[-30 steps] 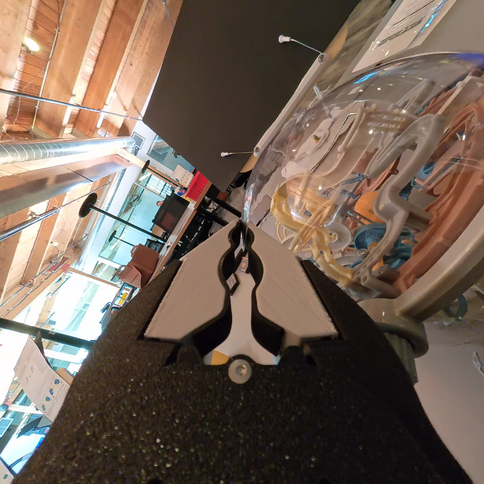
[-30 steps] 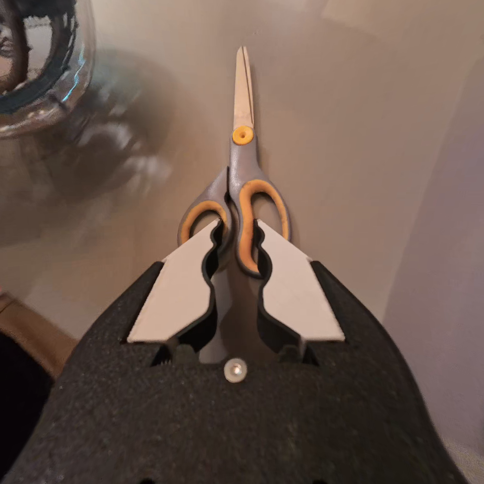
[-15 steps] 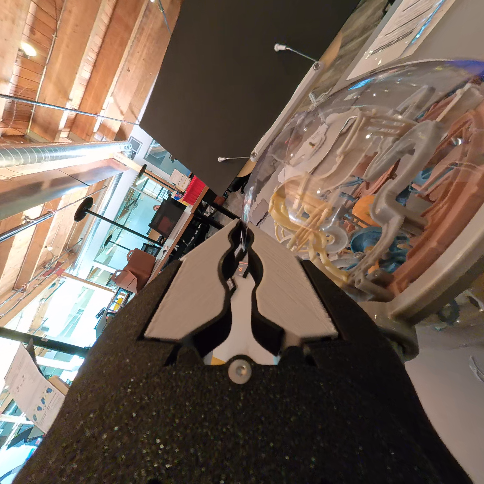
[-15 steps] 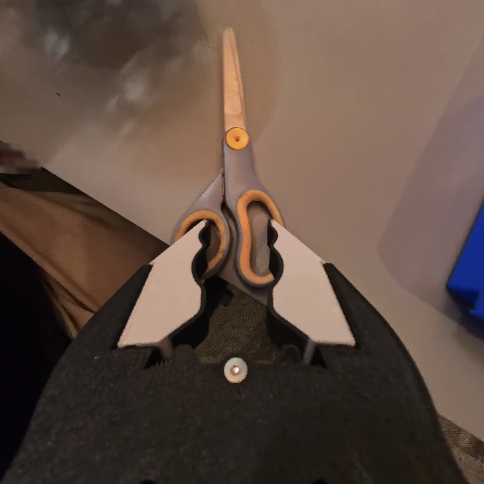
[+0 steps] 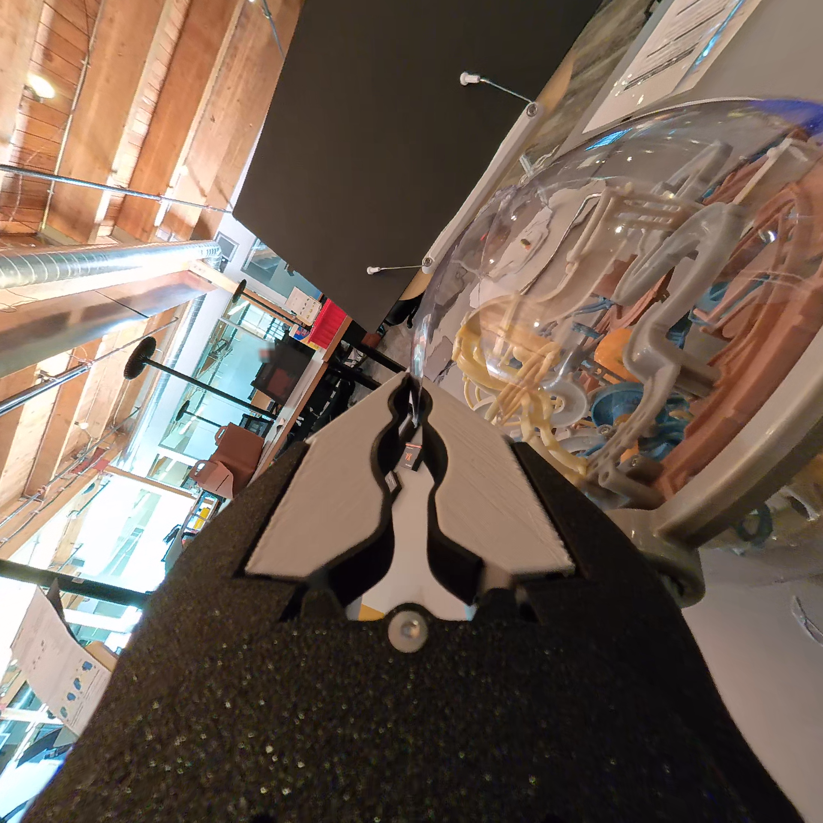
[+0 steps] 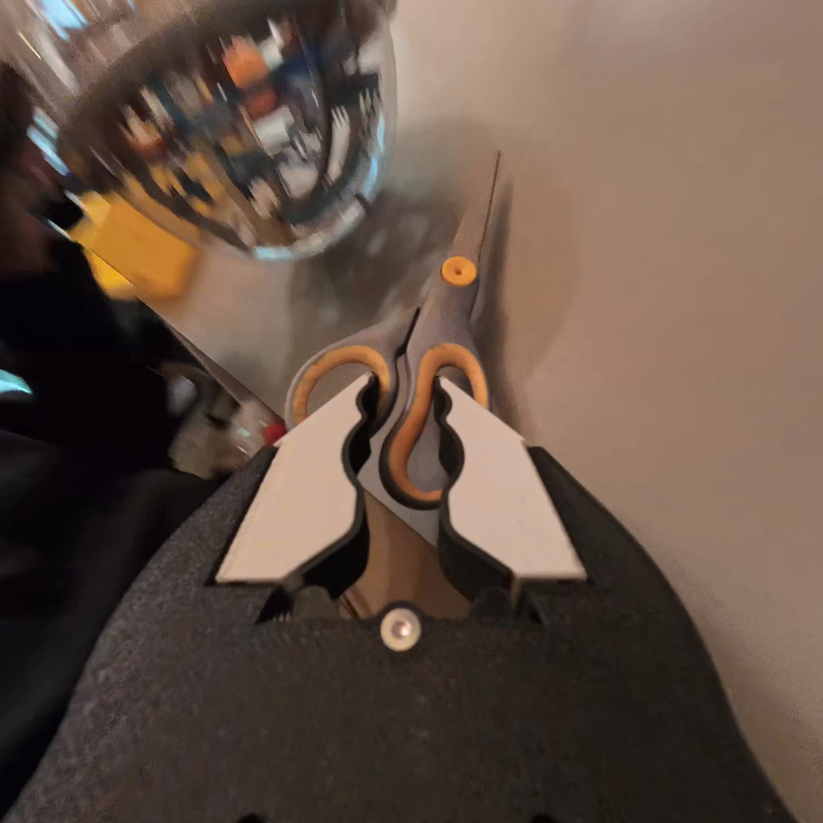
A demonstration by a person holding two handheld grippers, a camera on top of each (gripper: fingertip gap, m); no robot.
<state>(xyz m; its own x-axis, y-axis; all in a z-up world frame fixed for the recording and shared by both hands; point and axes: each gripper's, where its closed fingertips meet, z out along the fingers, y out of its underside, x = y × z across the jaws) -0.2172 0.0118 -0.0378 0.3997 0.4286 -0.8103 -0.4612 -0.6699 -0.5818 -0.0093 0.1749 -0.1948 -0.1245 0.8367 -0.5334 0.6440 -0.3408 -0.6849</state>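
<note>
L claw (image 5: 412, 392) pressed together on the thin clear edge of a plastic package (image 5: 416, 403), w/ the clear maze globe (image 5: 623, 334) just beside it on the right. R claw (image 6: 404, 384) pinching the gray-orange scissors (image 6: 434, 356) by the handle loops — blades closed, pointing away over the pale counter (image 6: 645, 267). I see the globe blurred in the upper left of the R view, near the scissors; contact — can't tell.

Up on the far left, a silver duct (image 5: 107, 262) under wooden ceiling beams (image 5: 133, 89). A black panel (image 5: 401, 147) fills the centre, a printed sheet (image 5: 668, 49) far right, and a red bin (image 5: 329, 329) sits far back.
</note>
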